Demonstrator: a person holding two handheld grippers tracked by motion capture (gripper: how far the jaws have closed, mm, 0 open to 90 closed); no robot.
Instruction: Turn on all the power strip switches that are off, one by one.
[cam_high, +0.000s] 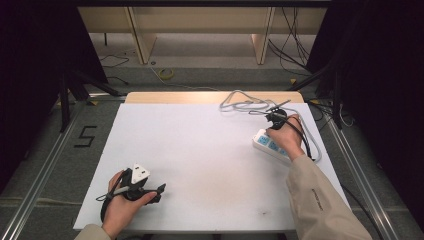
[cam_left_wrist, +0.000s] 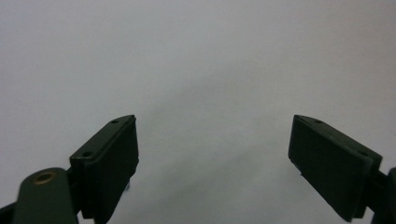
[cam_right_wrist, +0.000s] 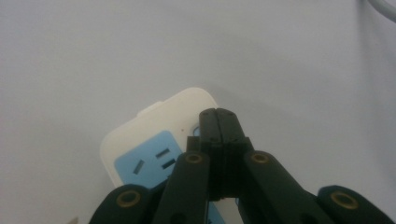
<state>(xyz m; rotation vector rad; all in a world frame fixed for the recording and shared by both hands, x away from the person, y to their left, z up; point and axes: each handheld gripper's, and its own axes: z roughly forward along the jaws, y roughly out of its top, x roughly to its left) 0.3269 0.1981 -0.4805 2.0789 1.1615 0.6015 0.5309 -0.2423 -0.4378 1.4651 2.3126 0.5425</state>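
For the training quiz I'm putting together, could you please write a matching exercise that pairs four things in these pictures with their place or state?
Things:
1. left gripper
2. right gripper
3. power strip
4. grey cable

Place or state:
A. lies in loops at the table's far edge
B. jaws wide apart over bare white tabletop
C. white with blue socket faces, at the table's right side
D. jaws pressed together, over the strip's end

Pairs: 1-B, 2-D, 3-C, 4-A
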